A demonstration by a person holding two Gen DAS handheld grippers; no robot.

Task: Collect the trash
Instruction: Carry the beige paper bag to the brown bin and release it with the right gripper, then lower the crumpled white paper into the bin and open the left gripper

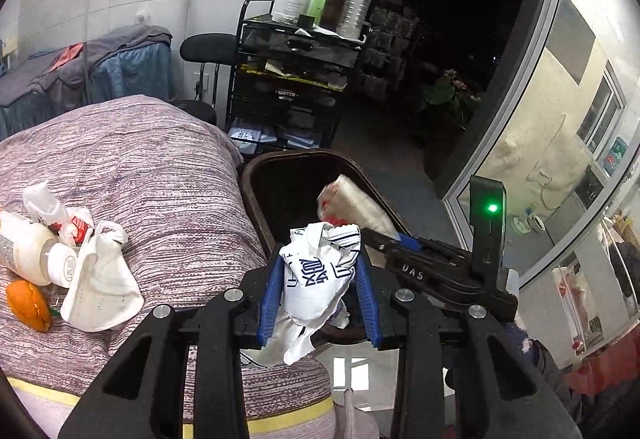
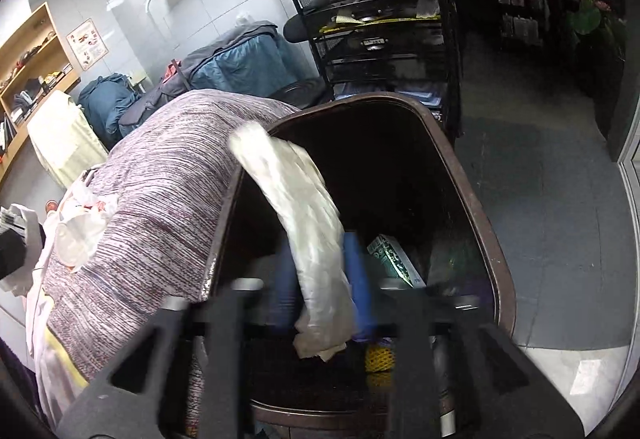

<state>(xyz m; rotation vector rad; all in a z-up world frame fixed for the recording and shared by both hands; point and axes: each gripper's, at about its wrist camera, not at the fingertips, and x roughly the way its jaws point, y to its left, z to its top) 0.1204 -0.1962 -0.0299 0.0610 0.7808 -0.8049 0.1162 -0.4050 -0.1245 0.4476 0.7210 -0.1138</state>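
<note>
left wrist view: left tongs (image 1: 320, 279) grip crumpled wrapper (image 1: 316, 275); right tongs (image 2: 324, 279) parted around pale bag (image 2: 304, 207).

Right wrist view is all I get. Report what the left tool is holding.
Observer: The left tool is shut on a crumpled white wrapper with blue print.
Operator: Say where it sits relative to the bin.
Observer: It is about over the near rim of the brown bin, right beside the bed.
Operator: List what is left on the bed.
Observer: A white face mask, a pale bottle on its side, an orange scrap and some crumpled plastic, all clustered together.
</note>
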